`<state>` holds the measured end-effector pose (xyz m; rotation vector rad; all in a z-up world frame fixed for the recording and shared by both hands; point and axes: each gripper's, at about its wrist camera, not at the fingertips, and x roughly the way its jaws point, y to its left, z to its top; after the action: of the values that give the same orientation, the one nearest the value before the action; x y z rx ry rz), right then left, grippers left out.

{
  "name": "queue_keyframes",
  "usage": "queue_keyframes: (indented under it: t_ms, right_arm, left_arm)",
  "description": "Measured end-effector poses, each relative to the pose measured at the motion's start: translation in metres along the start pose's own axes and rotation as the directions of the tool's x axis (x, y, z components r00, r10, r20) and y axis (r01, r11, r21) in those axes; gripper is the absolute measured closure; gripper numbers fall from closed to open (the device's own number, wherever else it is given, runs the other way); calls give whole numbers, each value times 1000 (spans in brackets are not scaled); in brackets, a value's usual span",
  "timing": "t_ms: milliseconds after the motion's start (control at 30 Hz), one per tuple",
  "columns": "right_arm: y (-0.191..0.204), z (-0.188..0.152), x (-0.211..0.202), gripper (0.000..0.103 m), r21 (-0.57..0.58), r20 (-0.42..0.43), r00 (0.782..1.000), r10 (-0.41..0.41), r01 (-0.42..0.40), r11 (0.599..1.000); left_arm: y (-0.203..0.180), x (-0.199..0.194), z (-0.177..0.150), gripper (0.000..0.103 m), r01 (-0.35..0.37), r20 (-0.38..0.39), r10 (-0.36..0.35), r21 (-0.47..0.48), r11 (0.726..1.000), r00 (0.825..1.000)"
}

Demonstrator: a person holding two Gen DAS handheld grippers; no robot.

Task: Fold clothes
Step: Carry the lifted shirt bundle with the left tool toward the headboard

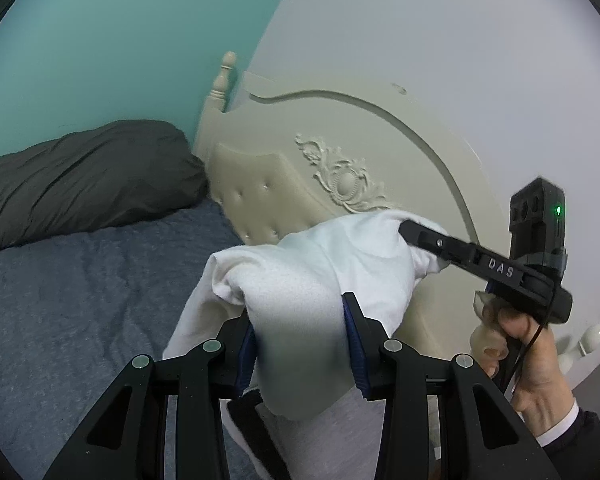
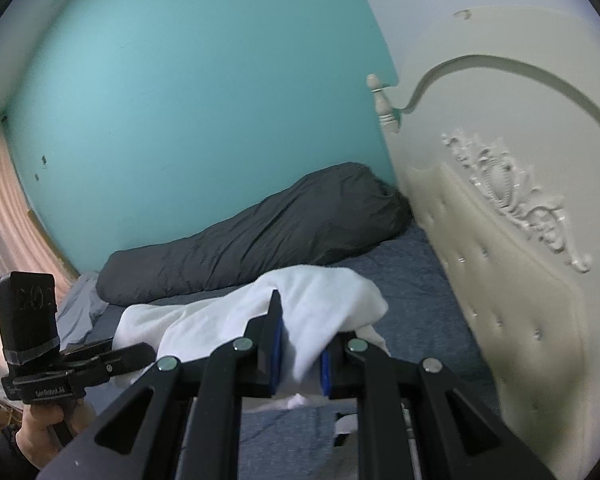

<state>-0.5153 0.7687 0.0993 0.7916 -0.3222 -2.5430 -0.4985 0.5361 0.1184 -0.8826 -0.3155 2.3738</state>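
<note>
Gripping soft white cotton garment (image 1: 300, 280) in both fingers: left gripper (image 1: 300, 344) half-closed on thick bunch, right gripper (image 2: 300, 354) pinching thin edge; cloth spanning between, above blue bed (image 1: 80, 280).

Bedroom. Teal wall (image 2: 188, 92) on the far side, pale grey-white wall (image 1: 440, 40) behind the cream headboard (image 1: 400, 152). Headboard has a carved scroll ornament (image 1: 342, 178), a button-tufted panel (image 1: 256, 188) and a turned finial post (image 1: 222, 76). Bed has a blue-grey sheet (image 1: 80, 292); a dark grey pillow (image 2: 260, 236) lies along the teal wall, one end against the headboard. Pinkish striped curtain (image 2: 8, 208) at far left of the right wrist view. Light is soft, even.
</note>
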Motion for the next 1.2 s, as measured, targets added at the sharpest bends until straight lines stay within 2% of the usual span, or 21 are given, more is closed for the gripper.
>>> queue_keyframes:
  t_ms: [200,367,567,833,967,1200]
  right_arm:
    - [-32,-3,-20,89,7,7,998,-54,54,998]
    - [-61,-27,-45,89,28,-7,997,-83,83,996]
    - [-69,-59,-78,89,24,-26,996,-88,89,996]
    - [-58,-103,-108,89,21,-59,996,-74,75,997]
    - [-62,-137,-116,89,47,-102,993,-63,69,997]
    - [-69,-188,-125,89,105,-162,986,-37,55,993]
  left_arm:
    - [-27,35,-13,61,28,-29,-27,16,999,999]
    - [-50,53,-39,61,65,-71,-62,32,997,996]
    - [-74,55,-68,61,90,-92,-84,62,994,992]
    - [-90,39,-113,61,104,-124,-95,73,992,988]
    - [-93,38,-143,61,124,-170,-110,74,990,979]
    - [-84,44,-188,61,133,-244,-124,19,991,962]
